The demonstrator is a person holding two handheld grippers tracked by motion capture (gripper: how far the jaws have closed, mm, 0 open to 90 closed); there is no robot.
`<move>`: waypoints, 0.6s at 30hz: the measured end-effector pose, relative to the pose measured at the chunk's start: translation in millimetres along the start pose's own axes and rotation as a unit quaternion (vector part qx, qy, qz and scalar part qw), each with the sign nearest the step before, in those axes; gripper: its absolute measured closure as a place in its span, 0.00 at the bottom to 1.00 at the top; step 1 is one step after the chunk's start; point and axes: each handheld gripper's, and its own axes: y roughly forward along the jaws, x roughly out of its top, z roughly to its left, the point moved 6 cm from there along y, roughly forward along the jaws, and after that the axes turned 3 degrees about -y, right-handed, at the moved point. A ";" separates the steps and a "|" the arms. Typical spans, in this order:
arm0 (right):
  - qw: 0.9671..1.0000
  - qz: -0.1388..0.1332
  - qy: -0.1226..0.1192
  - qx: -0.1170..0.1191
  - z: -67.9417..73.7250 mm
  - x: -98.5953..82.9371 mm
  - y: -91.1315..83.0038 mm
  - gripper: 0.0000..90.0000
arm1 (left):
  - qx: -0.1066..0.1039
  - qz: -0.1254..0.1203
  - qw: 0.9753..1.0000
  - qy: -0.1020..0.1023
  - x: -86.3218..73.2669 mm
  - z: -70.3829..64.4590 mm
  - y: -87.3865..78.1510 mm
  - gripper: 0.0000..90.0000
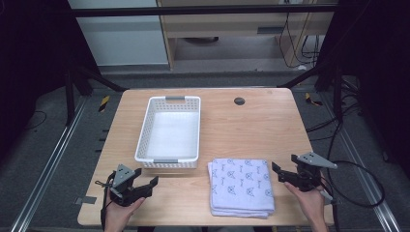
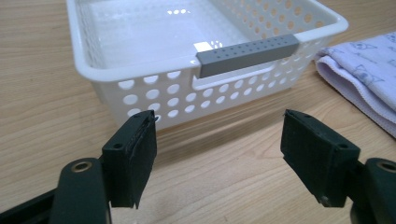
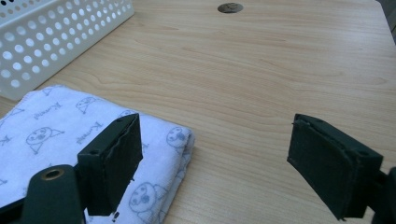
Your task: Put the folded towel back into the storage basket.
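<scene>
A folded pale-purple cloth (image 1: 241,186) printed with small cat faces lies near the table's front edge, right of centre. An empty white perforated basket (image 1: 170,131) with grey handles stands behind and to its left. My left gripper (image 1: 146,182) hovers open at the front left, just short of the basket's near wall (image 2: 201,93), with nothing between its jaws. My right gripper (image 1: 285,168) is open beside the cloth's right edge (image 3: 180,140), its left jaw over the cloth's corner. The cloth's edge (image 2: 359,70) also shows at the right of the left gripper view.
The light wooden table (image 1: 251,125) has a dark round grommet hole (image 1: 239,101) near its back edge. Black frame posts and cables stand around the table on the grey floor. Bare wood (image 3: 280,70) stretches ahead of my right gripper.
</scene>
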 end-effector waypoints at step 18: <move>1.000 -0.002 -0.023 0.016 10.5 7.4 0.4 0.20 | -0.036 0.011 0.999 0.039 -1.2 -44.1 9.5 0.29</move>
